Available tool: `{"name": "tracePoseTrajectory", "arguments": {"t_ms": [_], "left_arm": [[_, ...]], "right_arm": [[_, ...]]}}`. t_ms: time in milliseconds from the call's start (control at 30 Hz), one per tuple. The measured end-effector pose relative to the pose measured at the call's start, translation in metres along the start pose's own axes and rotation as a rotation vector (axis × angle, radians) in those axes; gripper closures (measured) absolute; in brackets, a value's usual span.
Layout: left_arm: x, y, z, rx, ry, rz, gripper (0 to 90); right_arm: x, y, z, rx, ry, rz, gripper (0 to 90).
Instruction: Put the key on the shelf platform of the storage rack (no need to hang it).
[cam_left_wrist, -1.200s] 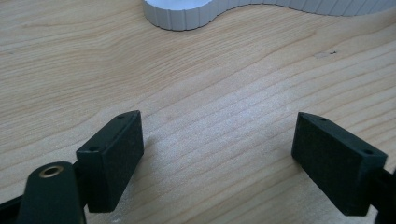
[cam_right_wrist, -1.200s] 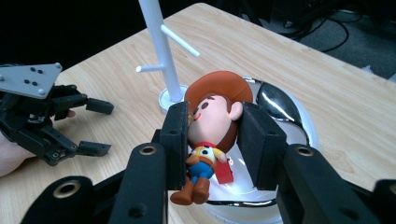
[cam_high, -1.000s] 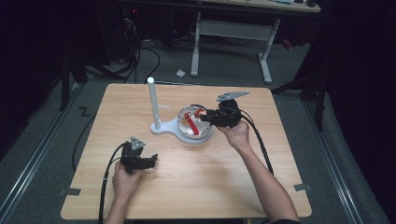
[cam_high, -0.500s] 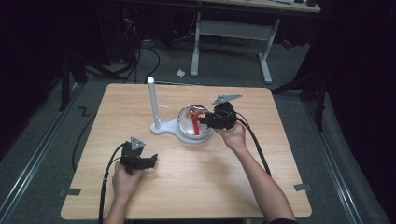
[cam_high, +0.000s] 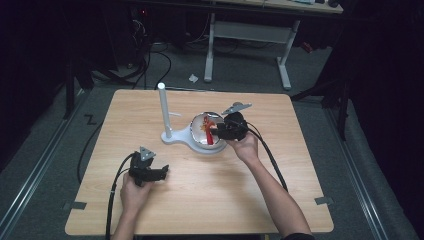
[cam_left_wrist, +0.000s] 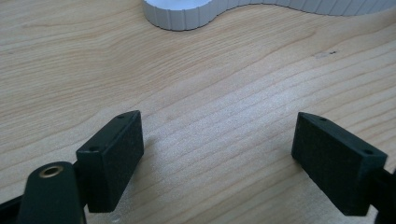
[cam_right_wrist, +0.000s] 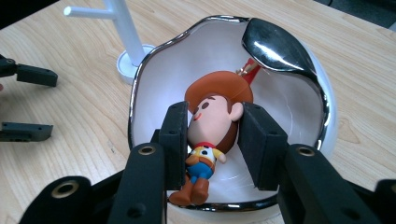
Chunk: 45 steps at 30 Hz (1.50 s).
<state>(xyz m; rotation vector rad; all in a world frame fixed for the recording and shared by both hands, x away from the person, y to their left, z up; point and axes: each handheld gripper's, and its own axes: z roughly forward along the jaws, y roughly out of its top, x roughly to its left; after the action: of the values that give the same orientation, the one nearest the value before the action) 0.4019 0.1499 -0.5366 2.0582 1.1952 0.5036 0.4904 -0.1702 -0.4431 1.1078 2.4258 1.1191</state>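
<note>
- Cowboy figurine: a small toy with a brown hat, yellow shirt and blue trousers, lying in the white bowl at table centre.
- Left gripper, at 7 o'clock from the bowl, rests spread and idle on the table.
- Right gripper pinches the figurine's head; lifting it out looks left to do.

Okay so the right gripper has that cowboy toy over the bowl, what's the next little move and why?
Probably ease the right gripper a little lower, then open it. Its jaws are shut on the cowboy figure, whose head sits between the pads while its feet hang inside the silver-rimmed bowl. The left gripper rests open on the table, well clear.
</note>
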Motion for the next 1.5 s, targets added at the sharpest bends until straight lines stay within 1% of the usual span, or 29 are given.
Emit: {"name": "tracePoseTrajectory", "arguments": {"t_ms": [67, 200, 267, 367, 433, 467, 500, 533, 633, 733, 933, 1067, 1133, 1167, 1300, 1500], "left_arm": [[0.0, 0.0, 0.0, 0.0, 0.0, 0.0, 17.0], [0.0, 0.0, 0.0, 0.001, 0.0, 0.001, 17.0], [0.0, 0.0, 0.0, 0.001, 0.0, 0.001, 17.0], [0.0, 0.0, 0.0, 0.0, 0.0, 0.0, 17.0], [0.0, 0.0, 0.0, 0.0, 0.0, 0.0, 17.0], [0.0, 0.0, 0.0, 0.0, 0.0, 0.0, 17.0], [0.0, 0.0, 0.0, 0.0, 0.0, 0.0, 17.0], [0.0, 0.0, 0.0, 0.0, 0.0, 0.0, 17.0], [0.0, 0.0, 0.0, 0.0, 0.0, 0.0, 17.0], [0.0, 0.0, 0.0, 0.001, 0.0, 0.001, 17.0], [0.0, 0.0, 0.0, 0.0, 0.0, 0.0, 17.0], [0.0, 0.0, 0.0, 0.0, 0.0, 0.0, 17.0], [0.0, 0.0, 0.0, 0.0, 0.0, 0.0, 17.0], [0.0, 0.0, 0.0, 0.0, 0.0, 0.0, 17.0], [0.0, 0.0, 0.0, 0.001, 0.0, 0.001, 17.0], [0.0, 0.0, 0.0, 0.0, 0.0, 0.0, 17.0]], "right_arm": [[0.0, 0.0, 0.002, 0.004, -0.002, 0.002, 63.6], [0.002, -0.001, 0.006, 0.024, -0.031, -0.03, 63.1], [0.002, -0.001, 0.006, 0.023, -0.025, -0.023, 62.0], [0.002, 0.0, 0.005, 0.014, -0.015, -0.002, 56.1], [0.001, 0.0, 0.004, 0.008, -0.013, -0.009, 54.2], [0.002, 0.001, 0.003, 0.008, -0.013, -0.003, 53.2], [0.001, 0.001, 0.002, 0.005, -0.011, -0.007, 52.1], [0.001, 0.0, 0.0, 0.0, -0.011, 0.0, 51.4], [0.0, 0.0, -0.004, -0.015, -0.005, 0.003, 50.4], [-0.002, 0.0, -0.008, -0.016, -0.003, 0.002, 50.5], [-0.006, -0.001, -0.017, -0.044, -0.001, 0.017, 51.6], [-0.007, -0.001, -0.023, -0.056, 0.0, 0.013, 52.0], [-0.006, 0.0, -0.027, -0.066, -0.006, 0.009, 51.4], [-0.006, 0.0, -0.029, -0.077, -0.017, 0.011, 50.7], [-0.005, 0.002, -0.037, -0.093, -0.037, 0.016, 50.3], [-0.009, 0.001, -0.049, -0.107, -0.045, 0.026, 49.4]]}}
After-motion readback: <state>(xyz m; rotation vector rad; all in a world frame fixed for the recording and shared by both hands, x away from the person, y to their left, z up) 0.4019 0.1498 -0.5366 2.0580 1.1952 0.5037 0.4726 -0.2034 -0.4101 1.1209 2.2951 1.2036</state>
